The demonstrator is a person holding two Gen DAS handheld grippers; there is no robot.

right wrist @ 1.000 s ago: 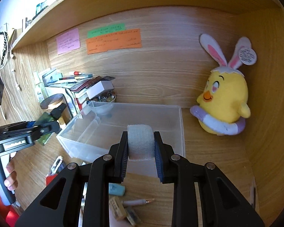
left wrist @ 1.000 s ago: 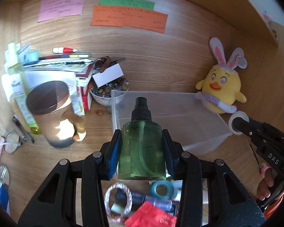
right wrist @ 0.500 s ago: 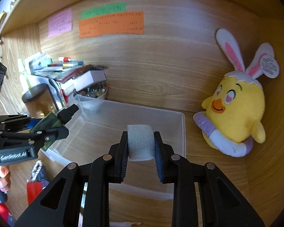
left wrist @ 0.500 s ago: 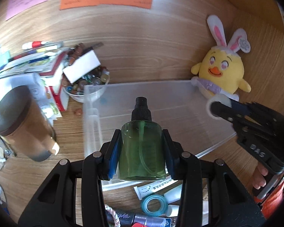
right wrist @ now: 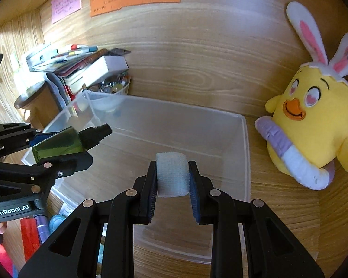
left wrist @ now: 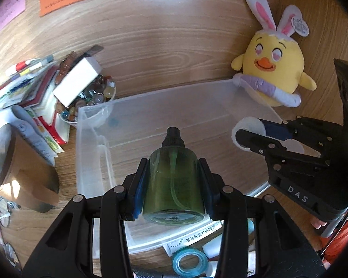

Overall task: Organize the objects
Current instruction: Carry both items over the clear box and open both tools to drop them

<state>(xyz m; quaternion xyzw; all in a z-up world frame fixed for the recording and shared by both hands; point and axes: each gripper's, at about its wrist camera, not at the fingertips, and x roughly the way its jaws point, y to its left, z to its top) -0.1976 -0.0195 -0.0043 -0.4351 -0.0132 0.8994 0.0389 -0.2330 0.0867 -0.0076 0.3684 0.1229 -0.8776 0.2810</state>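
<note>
My left gripper [left wrist: 173, 186] is shut on a green spray bottle [left wrist: 172, 180] with a black cap, held above the near part of a clear plastic bin [left wrist: 90, 143]. The bottle also shows in the right wrist view [right wrist: 65, 142]. My right gripper [right wrist: 172, 177] is shut on a white bandage roll [right wrist: 172, 173], held over the bin [right wrist: 244, 153] near its right side. The roll shows in the left wrist view [left wrist: 248, 125]. The bin's inside looks empty.
A yellow chick plush [right wrist: 313, 134] with bunny ears sits right of the bin. A bowl of glass beads [left wrist: 90, 97], stacked books [left wrist: 34, 88] and a brown jar [left wrist: 16, 162] stand at the left. A blue tape ring [left wrist: 190, 261] and tubes lie in front of the bin.
Both grippers have moved forward over the clear bin with their objects still held. The left one has swung right, away from the brown jar.
</note>
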